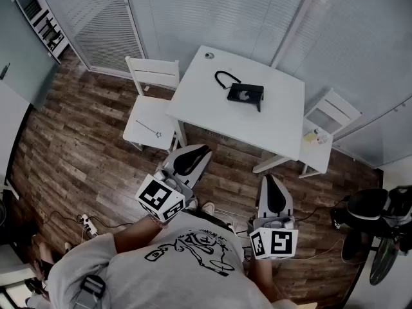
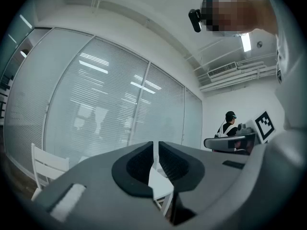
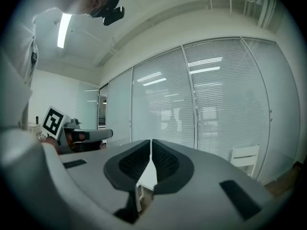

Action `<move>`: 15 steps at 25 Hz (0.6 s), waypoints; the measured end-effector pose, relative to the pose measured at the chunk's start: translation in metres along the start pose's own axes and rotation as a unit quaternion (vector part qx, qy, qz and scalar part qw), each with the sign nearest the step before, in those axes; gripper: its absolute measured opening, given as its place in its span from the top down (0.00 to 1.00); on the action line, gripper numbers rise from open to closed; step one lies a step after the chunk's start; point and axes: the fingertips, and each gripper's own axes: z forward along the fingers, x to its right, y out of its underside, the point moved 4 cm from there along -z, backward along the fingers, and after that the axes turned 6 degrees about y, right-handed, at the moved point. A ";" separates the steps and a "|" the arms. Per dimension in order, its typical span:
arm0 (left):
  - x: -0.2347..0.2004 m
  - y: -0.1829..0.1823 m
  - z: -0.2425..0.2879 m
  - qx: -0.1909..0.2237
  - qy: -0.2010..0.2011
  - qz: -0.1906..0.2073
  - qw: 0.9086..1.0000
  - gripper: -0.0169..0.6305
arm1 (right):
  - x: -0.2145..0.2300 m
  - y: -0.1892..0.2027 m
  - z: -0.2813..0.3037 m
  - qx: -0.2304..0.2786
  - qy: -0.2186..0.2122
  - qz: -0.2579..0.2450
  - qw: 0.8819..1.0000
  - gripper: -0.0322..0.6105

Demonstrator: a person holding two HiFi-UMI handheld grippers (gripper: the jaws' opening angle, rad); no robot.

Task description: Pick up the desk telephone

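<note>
The black desk telephone sits near the middle of the white table, with its black cord looping to the left. My left gripper is held close to my body, short of the table's front edge, and is shut with nothing in it. To its right my right gripper is also shut and empty, level like the left one. In the left gripper view the jaws meet in front of blinds. The right gripper view shows the same closed jaws. Neither gripper view shows the phone.
A white chair stands left of the table and another, with small items on its seat, to the right. A black office chair is at the far right. A power strip lies on the wooden floor. A person sits in the background.
</note>
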 end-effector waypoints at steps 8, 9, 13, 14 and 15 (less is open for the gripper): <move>-0.009 0.002 0.001 -0.004 0.001 -0.007 1.000 0.92 | -0.004 -0.004 0.012 0.002 -0.003 0.001 1.000 0.93; -0.011 0.002 0.001 -0.003 0.001 -0.007 1.000 0.92 | -0.006 -0.004 0.014 0.004 -0.004 0.003 1.000 0.93; -0.022 0.003 -0.002 -0.004 0.002 -0.014 1.000 0.92 | -0.015 -0.005 0.023 0.008 -0.007 0.011 1.000 0.93; -0.025 0.003 -0.004 -0.003 0.002 -0.014 1.000 0.92 | -0.018 -0.005 0.026 0.007 -0.008 0.011 1.000 0.93; -0.028 0.003 -0.006 -0.002 0.003 -0.015 1.000 0.92 | -0.021 -0.005 0.028 0.006 -0.008 0.010 1.000 0.93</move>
